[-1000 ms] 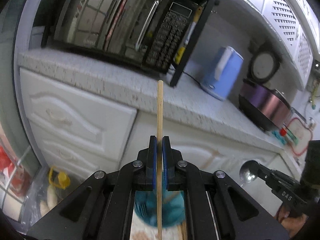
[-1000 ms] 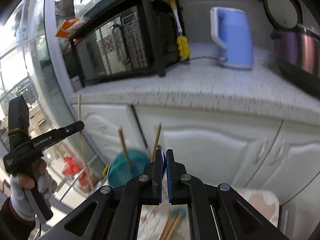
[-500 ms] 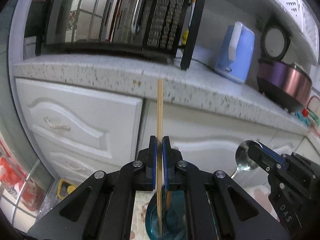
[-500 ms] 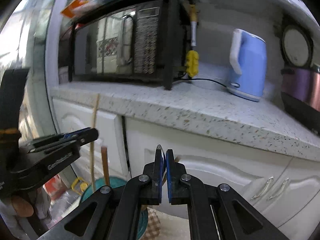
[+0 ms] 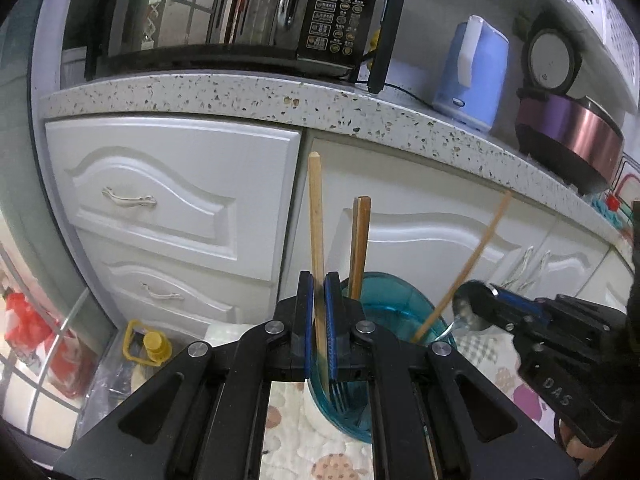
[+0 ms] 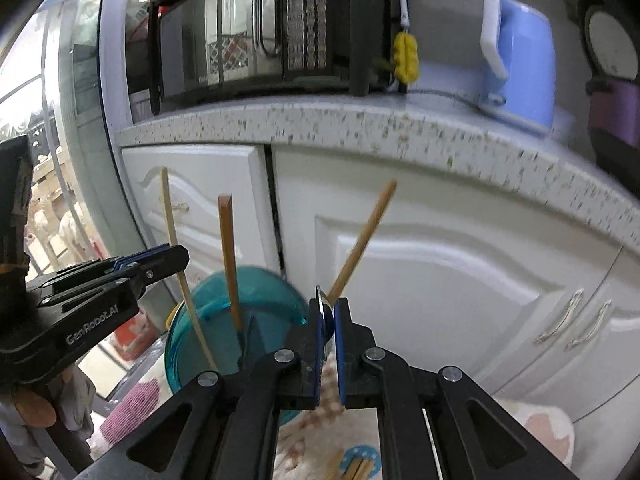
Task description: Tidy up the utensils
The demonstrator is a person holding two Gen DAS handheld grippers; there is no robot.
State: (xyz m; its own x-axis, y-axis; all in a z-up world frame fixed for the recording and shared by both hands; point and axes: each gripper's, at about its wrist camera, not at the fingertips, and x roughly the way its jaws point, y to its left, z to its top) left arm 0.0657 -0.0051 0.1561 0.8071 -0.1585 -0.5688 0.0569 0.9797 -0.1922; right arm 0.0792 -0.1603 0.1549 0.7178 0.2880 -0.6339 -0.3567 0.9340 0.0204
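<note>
**Left wrist view: chopstick and spoon held over the blue holder**

Left wrist view had the left gripper nearest, its blue-padded fingers clamped on a pale wooden chopstick that stood nearly upright, its lower end inside the translucent teal plastic utensil holder just below. A fork's tines showed through the holder's wall. Two more chopsticks were in the holder: a darker brown one upright, and a thin pale one leaning to the right. The holder sat on a patterned cloth.

At the right, the right gripper had its fingers closed on a shiny metal spoon, the bowl just beside the holder's rim. From the right wrist view the spoon's edge was pinched between the pads, and the left gripper held its chopstick over the holder.

Behind stood white cabinet doors, a speckled stone counter, a black microwave, a light blue kettle and a purple cooker.
</note>
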